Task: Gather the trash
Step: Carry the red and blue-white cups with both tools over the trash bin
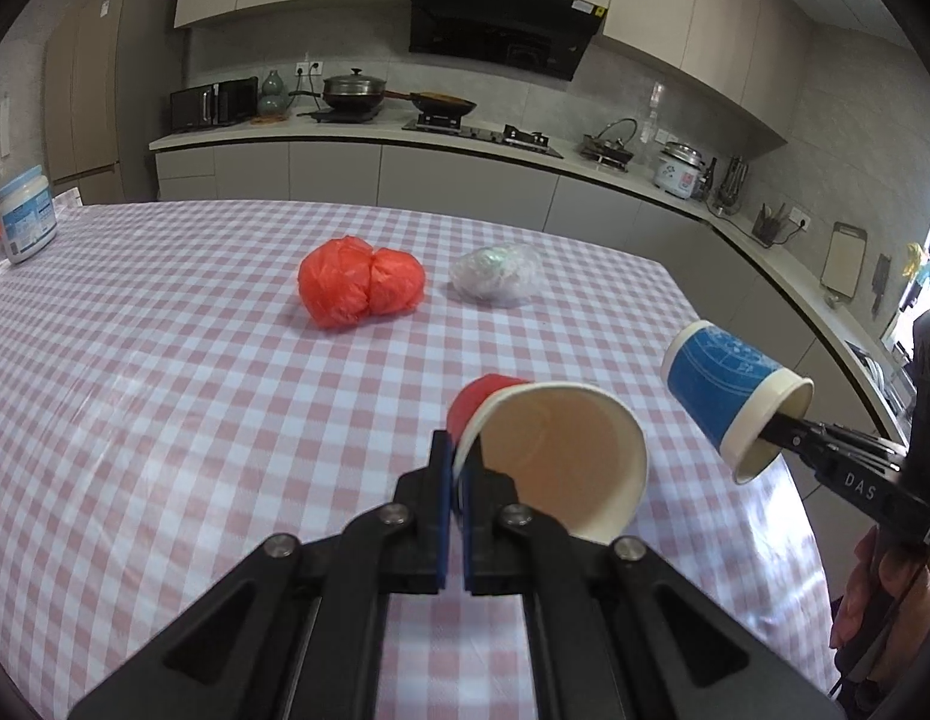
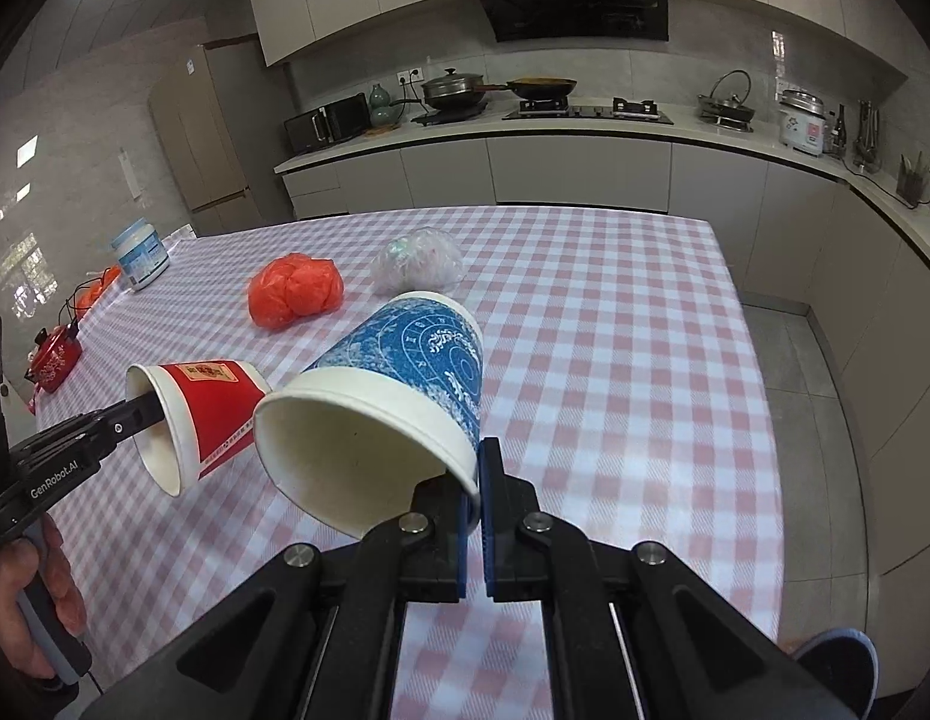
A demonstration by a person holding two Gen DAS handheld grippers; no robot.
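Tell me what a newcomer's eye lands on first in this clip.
Two paper cups held in the air above the checked table: the left tongs pinch the rim of a red cup, the right tongs the rim of a blue cup. Behind them, mid-table, lie a crumpled orange bag and, to its right, a clear bag.

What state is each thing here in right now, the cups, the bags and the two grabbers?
Red cup: lifted, tipped sideways, rim pinched by left gripper.
Blue cup: lifted, tipped, rim pinched by right gripper.
Red bag: bunched up, lying on the table.
Clear bag: crumpled, lying beside it.
White jar: upright, lid on.
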